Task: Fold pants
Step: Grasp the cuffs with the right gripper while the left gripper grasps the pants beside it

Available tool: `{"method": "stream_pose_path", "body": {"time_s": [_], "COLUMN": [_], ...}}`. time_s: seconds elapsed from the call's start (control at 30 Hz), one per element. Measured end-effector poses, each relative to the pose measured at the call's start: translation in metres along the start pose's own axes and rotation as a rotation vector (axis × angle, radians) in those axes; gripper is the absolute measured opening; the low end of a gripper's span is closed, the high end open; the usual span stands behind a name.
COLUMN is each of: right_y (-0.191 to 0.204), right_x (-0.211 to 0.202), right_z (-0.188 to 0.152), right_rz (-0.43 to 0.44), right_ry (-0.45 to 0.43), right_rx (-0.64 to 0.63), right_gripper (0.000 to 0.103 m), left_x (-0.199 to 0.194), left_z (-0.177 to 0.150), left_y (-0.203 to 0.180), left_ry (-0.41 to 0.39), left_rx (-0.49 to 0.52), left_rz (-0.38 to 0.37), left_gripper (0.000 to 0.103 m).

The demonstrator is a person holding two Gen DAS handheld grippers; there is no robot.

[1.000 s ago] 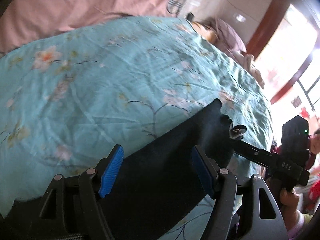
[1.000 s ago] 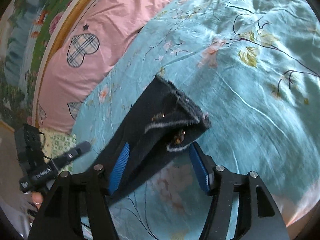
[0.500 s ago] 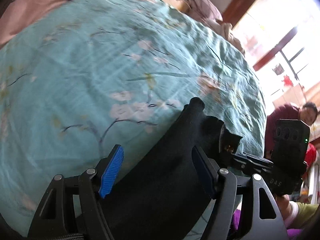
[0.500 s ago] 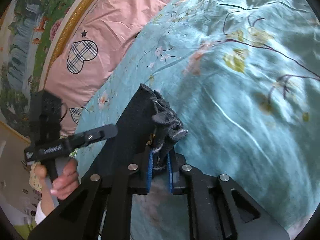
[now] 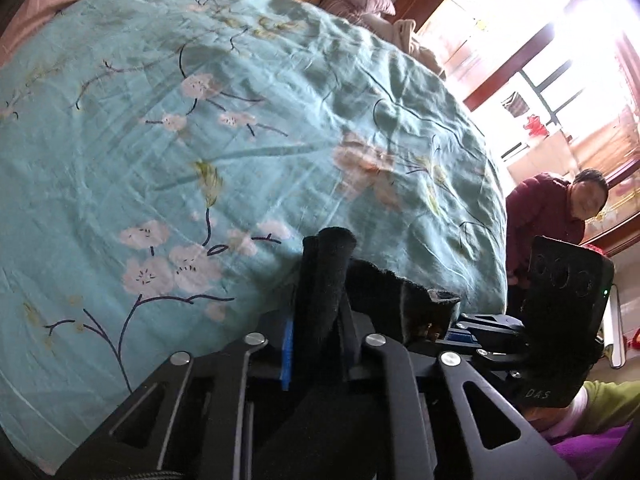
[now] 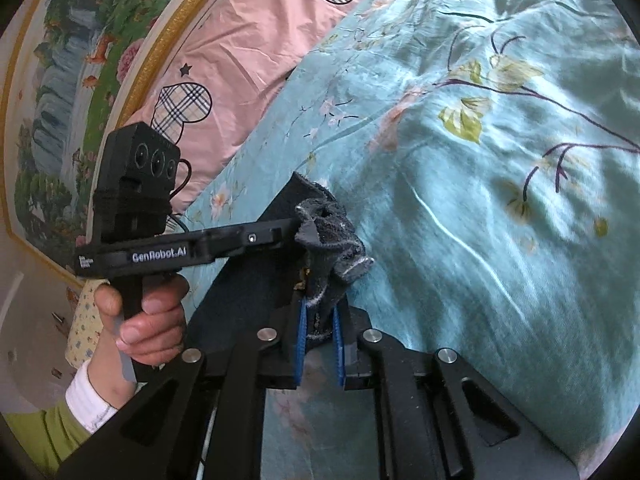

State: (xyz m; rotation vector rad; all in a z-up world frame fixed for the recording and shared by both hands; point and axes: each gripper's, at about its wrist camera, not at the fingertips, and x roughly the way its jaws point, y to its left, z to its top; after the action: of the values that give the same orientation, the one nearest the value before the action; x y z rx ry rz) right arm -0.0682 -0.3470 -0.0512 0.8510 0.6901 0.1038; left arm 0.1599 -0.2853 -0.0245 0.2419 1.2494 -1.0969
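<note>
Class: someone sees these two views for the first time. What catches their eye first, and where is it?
First, the black pants, bunched and pinched in both claws low in each view: the left claw and the right claw. Behind them the teal floral bedspread fills most of both views. A gold-framed painting shows at the right view's upper left.

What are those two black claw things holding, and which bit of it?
Both are shut on the black pants: the left gripper and the right gripper each pinch a bunched piece of its raised end.
</note>
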Motion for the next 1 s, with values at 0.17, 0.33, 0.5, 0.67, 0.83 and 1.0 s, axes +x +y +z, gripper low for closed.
{"method": "stream_pose_path", "body": {"time_s": [0.17, 0.33, 0.5, 0.67, 0.83, 1.0], "right_y": [0.004, 0.021, 0.053, 0.083, 0.106, 0.129], "right_x": [-0.002, -0.01, -0.018, -0.019, -0.015, -0.009], "right_z": [0.002, 0.006, 0.009, 0.006, -0.001, -0.008], "right_rz": [0.027, 0.083, 0.181, 0.251, 0.288, 0.32], "right_ry": [-0.007, -0.03, -0.041, -0.029, -0.007, 0.027], "right_rx": [-0.004, -0.041, -0.099, -0.16, -0.205, -0.259], "right_gripper": [0.012, 0.012, 0.012, 0.012, 0.012, 0.012], "left_x": [-0.022, -0.059, -0.097, -0.128, -0.151, -0.171], "left_z": [-0.007, -0.017, -0.032, -0.049, -0.069, -0.094], "left_y": [-0.002, -0.009, -0.018, -0.012, -0.011, 0.0], "left_ry": [-0.06, -0.145, -0.225, -0.278, -0.334, -0.395], "left_rx": [-0.015, -0.008, 0.015, -0.016, -0.027, -0.057], "left_rz": [-0.022, -0.027, -0.016, -0.034, -0.025, -0.031], "left_gripper": [0.011, 0.011, 0.011, 0.011, 0.011, 0.011]}}
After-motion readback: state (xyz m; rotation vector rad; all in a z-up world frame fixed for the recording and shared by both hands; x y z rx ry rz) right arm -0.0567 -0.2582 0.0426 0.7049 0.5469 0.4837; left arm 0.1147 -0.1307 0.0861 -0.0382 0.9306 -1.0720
